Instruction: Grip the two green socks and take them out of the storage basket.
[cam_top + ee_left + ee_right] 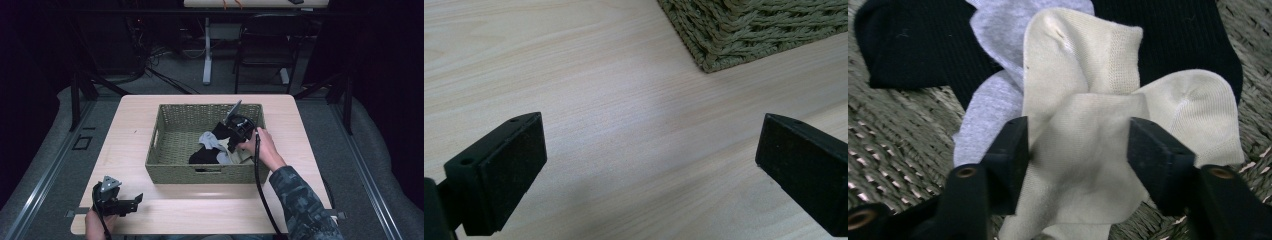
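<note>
My right claw (1078,145) pinches the cream sock (1083,125) in the basket (170,150); left claw (649,165) gapes, near-left. No lettering readable.

A pale wooden table (140,112) is set on a grey floor (170,75). Beyond it, a dark chair (265,45) and the white leg of a second table (207,55) are seen, with cables (150,55) trailing below. The surroundings are dimly lit.
</note>
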`<state>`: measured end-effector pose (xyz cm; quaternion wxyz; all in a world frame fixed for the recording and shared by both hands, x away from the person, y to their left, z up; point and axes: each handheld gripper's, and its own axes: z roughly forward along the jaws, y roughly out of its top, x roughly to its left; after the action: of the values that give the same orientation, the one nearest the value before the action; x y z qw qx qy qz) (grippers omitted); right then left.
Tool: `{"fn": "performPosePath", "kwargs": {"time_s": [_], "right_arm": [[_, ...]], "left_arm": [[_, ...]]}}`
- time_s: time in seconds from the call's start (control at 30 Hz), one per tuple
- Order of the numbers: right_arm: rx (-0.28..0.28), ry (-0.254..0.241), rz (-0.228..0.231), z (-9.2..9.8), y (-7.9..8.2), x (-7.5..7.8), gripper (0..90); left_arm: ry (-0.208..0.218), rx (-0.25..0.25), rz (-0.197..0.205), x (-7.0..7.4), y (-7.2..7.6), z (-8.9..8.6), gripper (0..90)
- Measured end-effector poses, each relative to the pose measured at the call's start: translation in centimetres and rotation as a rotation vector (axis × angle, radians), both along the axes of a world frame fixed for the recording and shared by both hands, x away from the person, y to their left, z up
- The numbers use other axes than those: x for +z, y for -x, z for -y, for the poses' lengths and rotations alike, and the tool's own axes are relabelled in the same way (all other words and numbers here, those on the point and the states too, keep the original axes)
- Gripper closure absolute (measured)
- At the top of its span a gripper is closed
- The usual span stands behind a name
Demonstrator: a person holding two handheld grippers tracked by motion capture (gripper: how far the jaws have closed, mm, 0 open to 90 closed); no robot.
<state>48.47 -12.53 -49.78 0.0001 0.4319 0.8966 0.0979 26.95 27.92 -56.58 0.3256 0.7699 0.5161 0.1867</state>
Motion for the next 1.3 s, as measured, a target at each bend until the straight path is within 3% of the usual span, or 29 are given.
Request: {"fn": "performPosePath", "kwargs": {"time_s": [0.17,0.27,0.5,0.77,1.3], "right_arm": [[0.003,0.011,0.006,0.1,0.1,0.0,78.1],[0.008,0.019,0.013,0.5,0.1,0.5,85.3],[0.011,0.012,0.024,1.3,0.5,2.4,86.6],[0.028,0.003,0.071,2.0,0.9,5.4,86.6],[0.06,0.015,0.099,1.8,1.0,10.3,86.6]], "left_arm": [[0.0,0.0,-0.001,0.0,0.0,0.0,0.0],[-0.001,0.0,-0.001,0.0,0.0,0.0,0.0],[-0.003,0.0,-0.002,0.0,0.0,0.0,0.0],[-0.004,0.001,-0.002,0.0,0.0,0.1,0.0],[-0.009,-0.001,-0.005,0.0,0.0,0.1,0.0]]}}
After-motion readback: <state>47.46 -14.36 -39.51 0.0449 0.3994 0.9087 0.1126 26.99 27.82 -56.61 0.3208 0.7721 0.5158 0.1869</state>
